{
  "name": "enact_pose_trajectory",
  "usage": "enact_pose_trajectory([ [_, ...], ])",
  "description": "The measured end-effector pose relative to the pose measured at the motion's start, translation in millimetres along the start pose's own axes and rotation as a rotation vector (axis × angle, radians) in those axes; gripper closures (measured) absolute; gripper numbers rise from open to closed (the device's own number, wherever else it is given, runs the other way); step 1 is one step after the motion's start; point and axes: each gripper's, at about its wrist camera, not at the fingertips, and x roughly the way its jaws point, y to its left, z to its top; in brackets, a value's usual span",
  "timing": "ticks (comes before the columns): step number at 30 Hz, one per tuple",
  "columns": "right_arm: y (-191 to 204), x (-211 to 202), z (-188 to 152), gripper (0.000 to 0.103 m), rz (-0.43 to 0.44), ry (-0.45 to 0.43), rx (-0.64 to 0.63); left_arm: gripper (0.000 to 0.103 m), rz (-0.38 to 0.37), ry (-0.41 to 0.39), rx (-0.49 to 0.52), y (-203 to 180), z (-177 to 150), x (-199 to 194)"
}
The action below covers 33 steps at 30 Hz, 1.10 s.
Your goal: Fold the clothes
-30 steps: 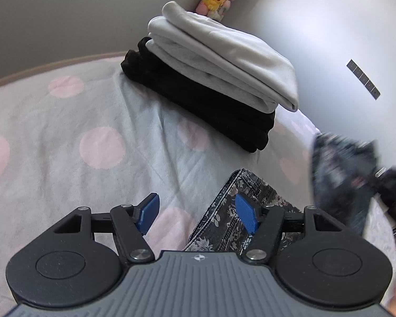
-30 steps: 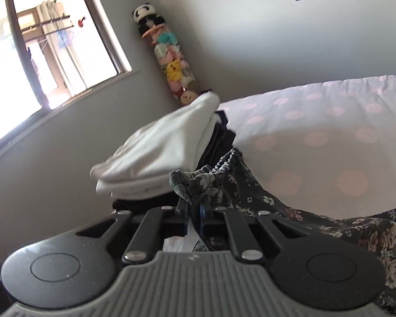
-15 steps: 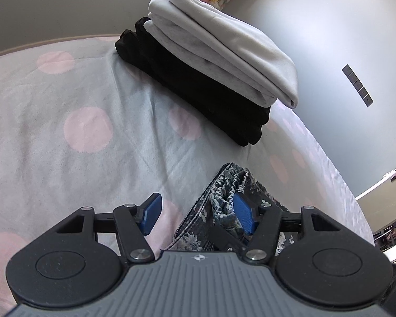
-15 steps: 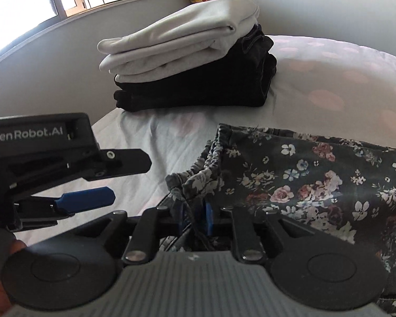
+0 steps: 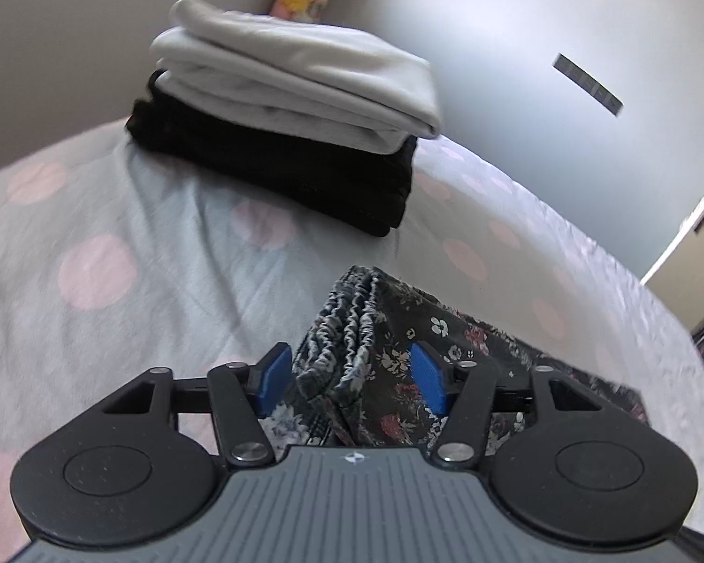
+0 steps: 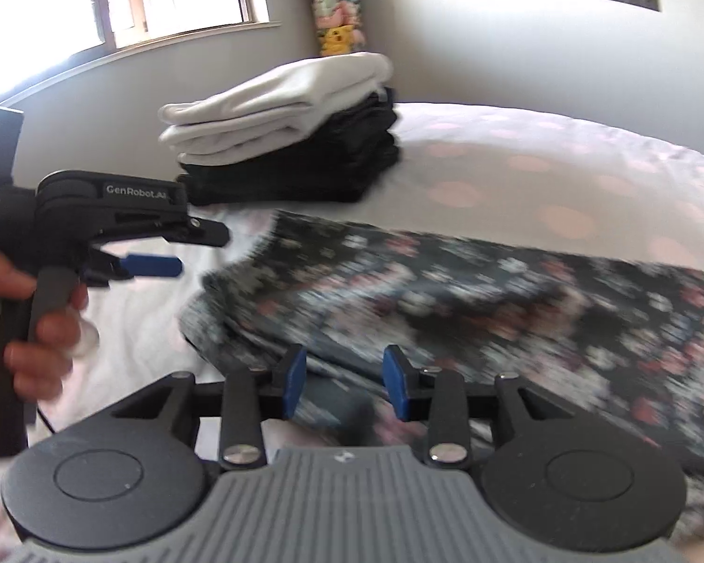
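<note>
On the polka-dot bedsheet the floral garment is now laid down in a long folded strip, its gathered elastic waistband pointing toward the stack at the back. Half a second ago the right gripper was clenched on that waistband; now its blue pads are spread apart with nothing pinched between them, so the cloth has been released. From this it is judged that one fold has just been completed and the garment has been set to rest. The left gripper is likewise released, its pads held apart on either side of the waistband, which rises between them ungripped; in the right wrist view it is seen from the side, level with the garment's near end. A fresh grasp at the waistband seems to be prepared for a further fold, though that is only a guess.

Behind the garment, apart from it, the white folded clothes are stacked on the black folded clothes, close to the wall and the plush toy column. Between stack and garment a band of bare sheet is left. To the right, open sheet is seen past the garment's far edge, so room for a fold along its length is judged ample; the bed's rim falls away beyond.
</note>
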Motion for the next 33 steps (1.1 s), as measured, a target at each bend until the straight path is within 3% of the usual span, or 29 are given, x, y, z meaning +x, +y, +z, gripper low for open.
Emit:
enact_pose_trajectory([
  [2,-25.3,-22.5,-16.1,0.062,-0.053,-0.007,0.019,0.053,0.062,0.001,0.072,-9.5,-7.9,9.5],
  [3,-37.1,-32.9,-23.7,0.061,-0.085,-0.014,0.024,0.069,0.105,0.01,0.101,-12.4,-12.2,15.0],
  [6,-68.7,-59.9,-45.4,0.057,-0.195,-0.041,0.029,0.084,0.172,0.002,0.129,-12.6,-22.0,24.0],
  [9,-95.6,-79.2,-67.1,0.048,-0.316,-0.061,0.023,0.089,0.167,-0.08,0.103,-14.1,-16.9,8.8],
  [11,-112.1,-86.9,-77.2,0.047,-0.372,-0.068,0.039,0.089,0.194,-0.085,0.135,-18.9,-16.7,7.3],
  [16,-154.2,-92.3,-76.7,0.047,-0.362,-0.134,0.254,0.088,0.255,-0.041,0.204,-22.5,-26.2,18.8],
  [19,-167.8,-90.2,-76.3,0.047,-0.332,-0.188,0.289,0.085,0.283,-0.05,0.253,-23.8,-35.1,26.0],
  [22,-188.3,-83.6,-73.7,0.047,-0.278,-0.213,0.415,0.077,0.31,-0.063,0.274,-28.6,-36.0,26.3],
  [24,-201.4,-77.5,-75.3,0.047,-0.275,-0.213,0.476,0.051,0.316,-0.065,0.277,-29.5,-36.8,26.7],
  [25,-207.1,-72.1,-77.3,0.047,-0.277,-0.202,0.504,0.044,0.319,-0.067,0.278,-29.9,-37.2,26.8],
  [29,-233.2,-57.0,-92.5,0.049,-0.207,-0.154,0.691,0.033,0.339,-0.054,0.202,-23.5,-33.3,20.4],
  [33,-228.2,-50.4,-90.8,0.051,-0.231,-0.129,0.647,0.022,0.331,-0.035,0.076,-7.8,-29.8,10.5],
])
